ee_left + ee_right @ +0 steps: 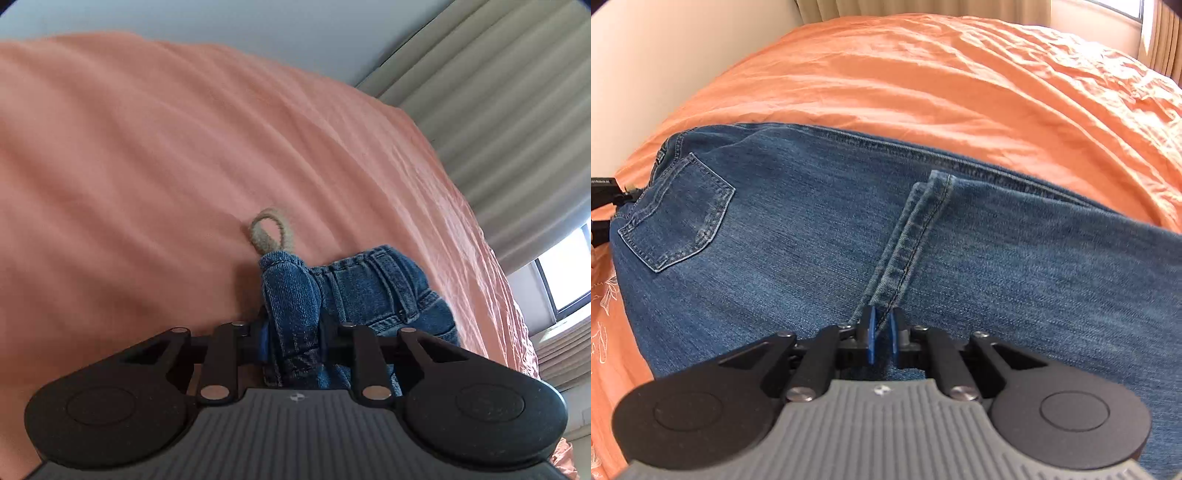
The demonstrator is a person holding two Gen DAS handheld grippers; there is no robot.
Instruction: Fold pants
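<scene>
Blue denim jeans [798, 229] lie across an orange bedsheet [960, 81], back pocket [677, 214] at the left. My right gripper [882, 332] is shut on the leg hems [916, 236], which lie folded over the jeans. My left gripper [295, 343] is shut on the bunched waistband [295, 295], with a beige cord loop [271, 230] sticking out past it. The left gripper also shows at the left edge of the right wrist view [604, 210].
The orange sheet [147, 166] fills most of the left wrist view. Beige curtains [509, 110] and a window [565, 273] are at the right. A pale wall [665, 48] runs behind the bed.
</scene>
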